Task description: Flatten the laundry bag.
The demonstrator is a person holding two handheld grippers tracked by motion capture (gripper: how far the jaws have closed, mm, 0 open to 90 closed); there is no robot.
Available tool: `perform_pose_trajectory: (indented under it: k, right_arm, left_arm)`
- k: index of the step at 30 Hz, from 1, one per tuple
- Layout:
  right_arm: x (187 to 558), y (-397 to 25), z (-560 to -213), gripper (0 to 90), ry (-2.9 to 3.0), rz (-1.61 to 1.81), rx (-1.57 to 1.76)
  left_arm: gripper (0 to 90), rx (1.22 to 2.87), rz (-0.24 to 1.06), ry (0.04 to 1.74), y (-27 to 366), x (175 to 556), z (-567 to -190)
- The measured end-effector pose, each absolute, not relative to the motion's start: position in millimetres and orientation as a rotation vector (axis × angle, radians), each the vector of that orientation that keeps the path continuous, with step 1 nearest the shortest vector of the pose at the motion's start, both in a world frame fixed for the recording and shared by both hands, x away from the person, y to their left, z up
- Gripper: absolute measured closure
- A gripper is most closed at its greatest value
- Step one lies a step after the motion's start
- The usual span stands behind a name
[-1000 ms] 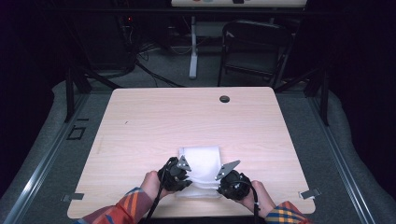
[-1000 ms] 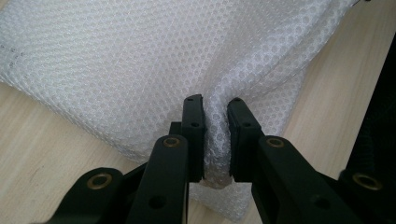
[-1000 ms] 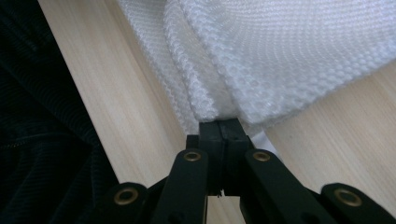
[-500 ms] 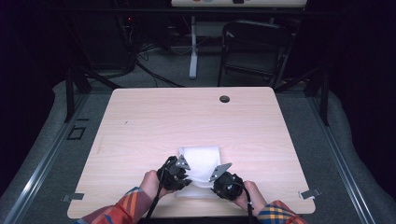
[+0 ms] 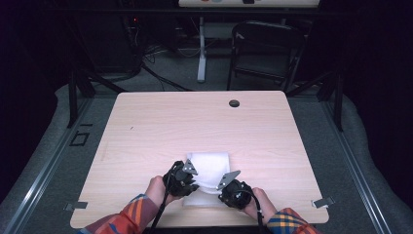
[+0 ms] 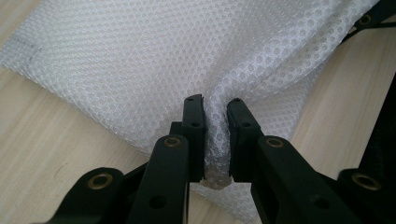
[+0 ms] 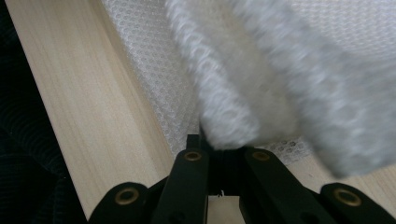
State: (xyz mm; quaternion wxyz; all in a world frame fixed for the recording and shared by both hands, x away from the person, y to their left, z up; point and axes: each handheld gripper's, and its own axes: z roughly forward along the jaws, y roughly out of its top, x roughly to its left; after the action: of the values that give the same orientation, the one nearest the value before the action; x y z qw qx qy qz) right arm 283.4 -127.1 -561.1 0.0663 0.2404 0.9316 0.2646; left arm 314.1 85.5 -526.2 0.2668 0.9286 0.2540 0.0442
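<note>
White mesh cloth [image 5: 208, 168] lies at the near middle of the table [image 5: 146, 131], its near edge raised. Left gripper [image 5: 184, 175]: jaws nearly closed, a pinched ridge of mesh [image 6: 215, 140] held between them. Right gripper [image 5: 229, 187]: jaws drawn together at the cloth's edge [image 7: 224, 116], a thick fold apparently caught; blur leaves this uncertain. For a clean fold, both corners are best lifted level, carried forward together, and kept taut so no crease is dragged in.

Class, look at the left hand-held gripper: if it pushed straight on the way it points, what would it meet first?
The white mesh cloth. The left hand-held gripper already pinches a fold of it, and more cloth lies directly ahead on the table.
</note>
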Motion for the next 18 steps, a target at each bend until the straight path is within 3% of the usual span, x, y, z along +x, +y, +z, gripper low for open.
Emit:
perform_pose_trajectory:
  k: [18]
  right_arm:
    - [283.9, -127.4, -561.3, 90.0, 2.812, 0.802, 0.71]
  left_arm:
    - [80.1, 2.466, 0.161, 0.703, 88.0, 327.0, -514.9]
